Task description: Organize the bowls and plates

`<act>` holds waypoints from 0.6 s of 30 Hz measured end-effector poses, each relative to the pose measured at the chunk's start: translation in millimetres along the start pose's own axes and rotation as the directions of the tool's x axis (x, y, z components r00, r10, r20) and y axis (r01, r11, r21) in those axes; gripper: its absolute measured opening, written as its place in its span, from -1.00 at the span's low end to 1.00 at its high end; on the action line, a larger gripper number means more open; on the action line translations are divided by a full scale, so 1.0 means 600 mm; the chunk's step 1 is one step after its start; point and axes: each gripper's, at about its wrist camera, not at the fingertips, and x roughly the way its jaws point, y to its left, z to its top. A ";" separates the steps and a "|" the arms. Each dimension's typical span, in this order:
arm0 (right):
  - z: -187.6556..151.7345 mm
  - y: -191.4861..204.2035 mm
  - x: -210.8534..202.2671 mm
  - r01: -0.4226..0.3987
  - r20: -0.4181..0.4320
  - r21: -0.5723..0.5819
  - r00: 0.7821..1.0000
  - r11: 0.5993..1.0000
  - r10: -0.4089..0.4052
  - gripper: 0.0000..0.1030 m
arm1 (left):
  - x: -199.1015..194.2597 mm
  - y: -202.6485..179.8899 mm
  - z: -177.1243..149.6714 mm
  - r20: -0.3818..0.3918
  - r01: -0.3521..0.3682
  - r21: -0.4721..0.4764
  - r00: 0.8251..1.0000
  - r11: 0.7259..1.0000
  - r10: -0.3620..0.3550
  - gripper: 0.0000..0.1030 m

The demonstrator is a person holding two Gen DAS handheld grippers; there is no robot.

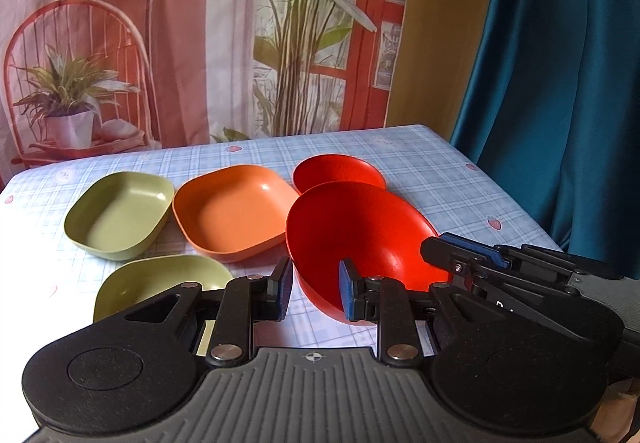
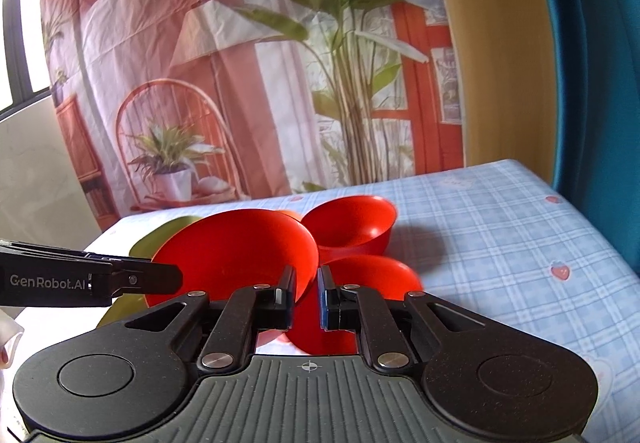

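Observation:
A big red bowl (image 1: pixel 352 239) is tilted and lifted off the blue checked table (image 1: pixel 440 171). My right gripper (image 2: pixel 307 295) is shut on its rim; it shows from the side in the left wrist view (image 1: pixel 460 255). My left gripper (image 1: pixel 314 293) is open, with the bowl's near rim between its fingers. A second red bowl (image 1: pixel 336 171) stands behind it, and a third red bowl (image 2: pixel 372 275) lies under the lifted one in the right wrist view. An orange square dish (image 1: pixel 236 211) and two green square dishes (image 1: pixel 120 213) (image 1: pixel 160 287) sit to the left.
A printed backdrop (image 1: pixel 200 43) hangs behind the table. A teal curtain (image 1: pixel 560 83) hangs at the right, past the table's right edge. My left gripper's side (image 2: pixel 92 279) shows at the left of the right wrist view.

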 end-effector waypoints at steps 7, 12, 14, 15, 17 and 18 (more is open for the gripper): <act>0.005 -0.041 0.012 0.046 0.034 0.032 0.998 0.998 -0.047 -0.79 | 0.051 -0.021 0.005 -0.053 0.026 0.029 0.998 0.999 -0.025 -0.49; -0.004 -0.069 0.023 0.063 0.028 0.061 0.997 0.996 -0.065 -0.79 | 0.091 -0.031 0.006 -0.100 0.033 0.043 0.995 0.999 -0.029 -0.48; -0.007 -0.079 0.029 0.066 0.024 0.075 0.997 0.995 -0.068 -0.79 | 0.104 -0.036 0.007 -0.114 0.030 0.053 0.993 0.998 -0.024 -0.48; -0.010 -0.083 0.030 0.067 0.021 0.080 0.997 0.995 -0.069 -0.79 | 0.109 -0.038 0.007 -0.121 0.029 0.058 0.992 0.998 -0.022 -0.48; -0.013 -0.092 0.036 0.066 0.014 0.093 0.998 0.993 -0.067 -0.79 | 0.118 -0.043 0.004 -0.137 0.029 0.069 0.990 0.997 -0.019 -0.48; -0.015 -0.096 0.039 0.065 0.010 0.099 0.998 0.993 -0.066 -0.79 | 0.122 -0.045 0.003 -0.144 0.027 0.075 0.989 0.997 -0.016 -0.48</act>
